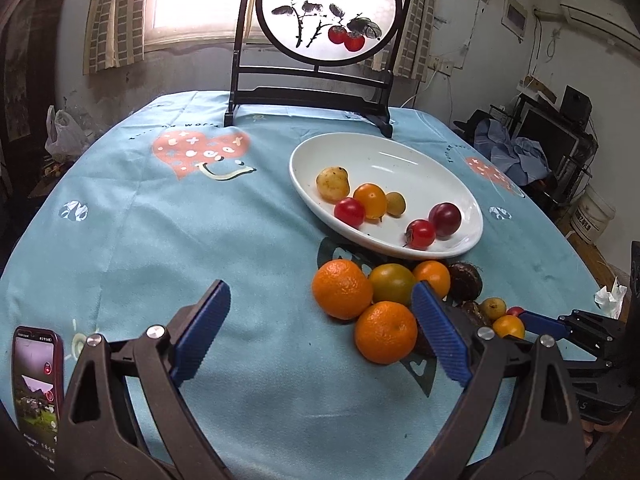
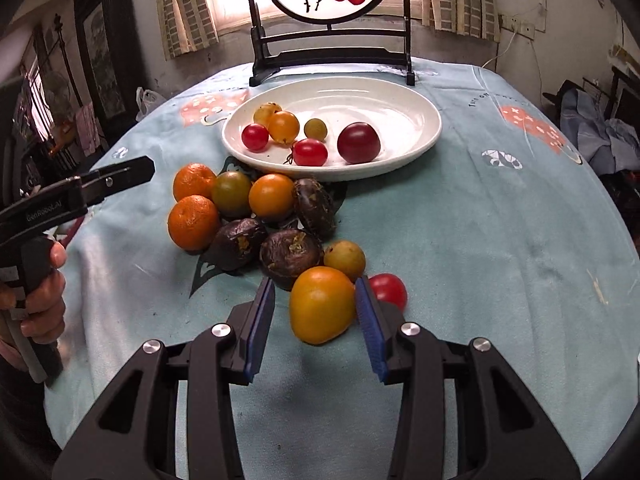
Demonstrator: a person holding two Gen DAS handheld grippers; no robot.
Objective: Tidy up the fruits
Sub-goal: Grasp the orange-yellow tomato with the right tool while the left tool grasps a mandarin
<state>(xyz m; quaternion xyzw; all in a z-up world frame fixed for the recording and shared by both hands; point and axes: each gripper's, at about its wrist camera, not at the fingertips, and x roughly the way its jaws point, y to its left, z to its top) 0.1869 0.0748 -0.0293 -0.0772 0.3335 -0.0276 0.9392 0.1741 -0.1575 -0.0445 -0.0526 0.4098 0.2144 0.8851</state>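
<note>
Straddling a smooth, soft orange-yellow tomato (image 2: 322,304) on the near tabletop (image 2: 480,260), right claw (image 2: 316,316) part-open, not gripping; left claw (image 1: 320,336) wide, empty.

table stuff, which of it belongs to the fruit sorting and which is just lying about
Part of the job:
white plate
small fruits on it, e.g. dark red plum
fruit pile on the cloth, e.g. mandarin
yellow tomato between the right gripper fingers

Just lying about:
painted screen stand
phone
crumpled tissue
</note>
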